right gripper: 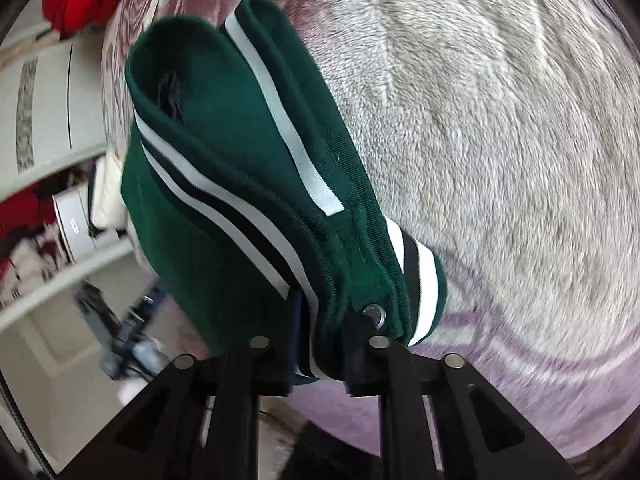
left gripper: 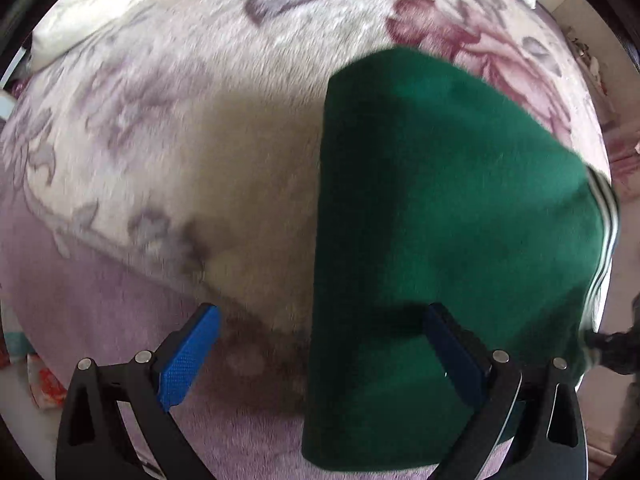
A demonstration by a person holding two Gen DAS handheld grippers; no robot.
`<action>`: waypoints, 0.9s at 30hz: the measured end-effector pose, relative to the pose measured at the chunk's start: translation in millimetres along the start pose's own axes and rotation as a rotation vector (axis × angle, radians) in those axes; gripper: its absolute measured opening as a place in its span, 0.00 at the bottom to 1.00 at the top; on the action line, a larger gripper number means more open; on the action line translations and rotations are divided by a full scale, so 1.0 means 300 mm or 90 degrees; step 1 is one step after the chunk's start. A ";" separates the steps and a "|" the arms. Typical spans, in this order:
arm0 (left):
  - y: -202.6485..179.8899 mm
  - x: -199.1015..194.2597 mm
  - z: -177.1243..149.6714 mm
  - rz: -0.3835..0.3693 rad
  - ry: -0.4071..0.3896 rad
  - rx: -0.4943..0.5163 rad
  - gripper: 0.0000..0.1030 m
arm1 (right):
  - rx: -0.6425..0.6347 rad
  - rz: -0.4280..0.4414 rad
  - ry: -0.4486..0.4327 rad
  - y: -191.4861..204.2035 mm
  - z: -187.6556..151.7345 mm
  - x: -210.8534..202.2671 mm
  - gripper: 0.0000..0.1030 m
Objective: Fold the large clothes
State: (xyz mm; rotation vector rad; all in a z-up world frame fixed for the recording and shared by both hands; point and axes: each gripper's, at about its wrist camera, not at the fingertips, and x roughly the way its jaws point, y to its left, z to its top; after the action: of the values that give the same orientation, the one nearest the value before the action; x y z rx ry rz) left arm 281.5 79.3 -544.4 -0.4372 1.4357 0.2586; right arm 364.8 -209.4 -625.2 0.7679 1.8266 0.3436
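A dark green jacket [left gripper: 440, 208] with white and black striped trim lies folded on a fluffy floral blanket [left gripper: 200, 120]. My left gripper [left gripper: 320, 332] is open; its right blue finger [left gripper: 452, 344] rests over the green cloth, its left finger [left gripper: 188, 356] over the blanket. In the right wrist view the jacket [right gripper: 248, 152] hangs bunched, lifted above the blanket [right gripper: 500, 140]. My right gripper [right gripper: 324, 328] is shut on its striped hem beside a metal snap [right gripper: 374, 314].
A white pillow [left gripper: 88, 12] lies at the blanket's far left. White shelves [right gripper: 52, 200] with red items stand to the left in the right wrist view. The blanket's lilac border [left gripper: 100, 300] runs along the near edge.
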 end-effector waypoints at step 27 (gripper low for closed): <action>0.037 -0.002 -0.123 -0.023 0.027 -0.032 1.00 | 0.317 0.358 -0.207 -0.394 -0.215 0.243 0.75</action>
State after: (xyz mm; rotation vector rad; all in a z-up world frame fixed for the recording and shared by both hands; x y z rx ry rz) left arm 243.5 73.1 -548.1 -0.5120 1.4634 0.2583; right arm 249.5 -242.8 -720.5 1.5950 1.3705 0.1028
